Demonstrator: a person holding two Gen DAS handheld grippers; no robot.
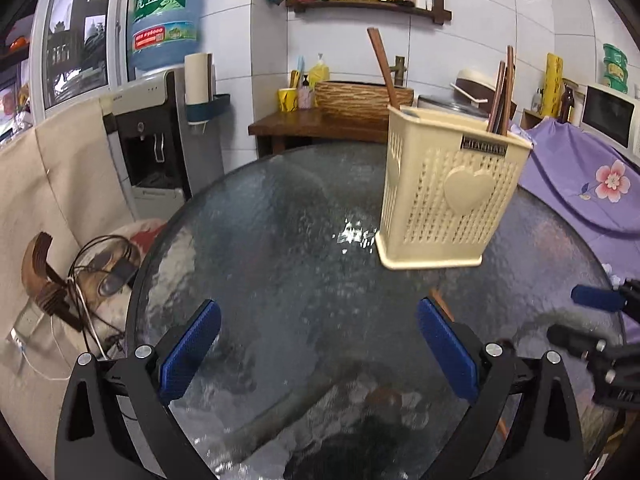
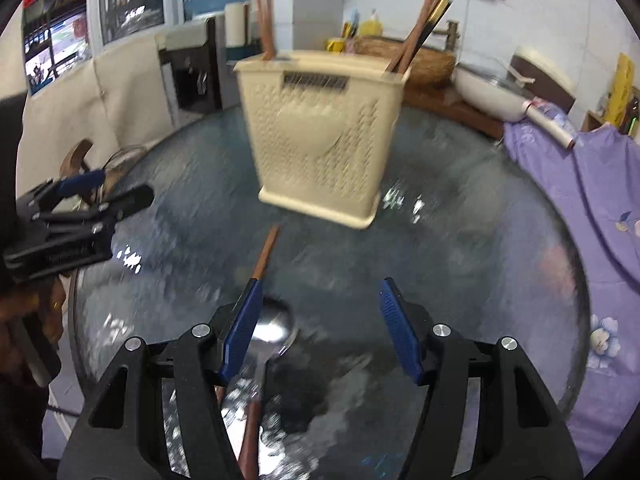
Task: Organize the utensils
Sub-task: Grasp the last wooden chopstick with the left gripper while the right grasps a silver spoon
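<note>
A cream perforated utensil holder (image 1: 452, 196) (image 2: 320, 136) stands upright on the round glass table (image 1: 280, 240) (image 2: 460, 248). Brown-handled utensils (image 1: 382, 68) (image 2: 420, 28) stick out of its compartments. A metal spoon (image 2: 274, 322) with a brown handle lies on the glass under my right gripper (image 2: 320, 286), close to its left finger. A brown stick (image 2: 267, 252) (image 1: 442, 304) lies ahead of that finger, pointing at the holder. The right gripper's jaws are open with nothing pinched. My left gripper (image 1: 318, 312) (image 2: 120, 188) hovers wide open over bare glass, left of the holder. The right gripper (image 1: 576, 316) shows at the left wrist view's right edge.
A purple flowered cloth (image 1: 580, 184) (image 2: 580, 200) covers something along the table's right side. Behind the table stand a water dispenser (image 1: 156, 152), a wooden counter (image 1: 320, 124) with a basin, and a rice cooker (image 2: 544, 76). Cables and a wooden chair back (image 1: 44, 276) sit at the left.
</note>
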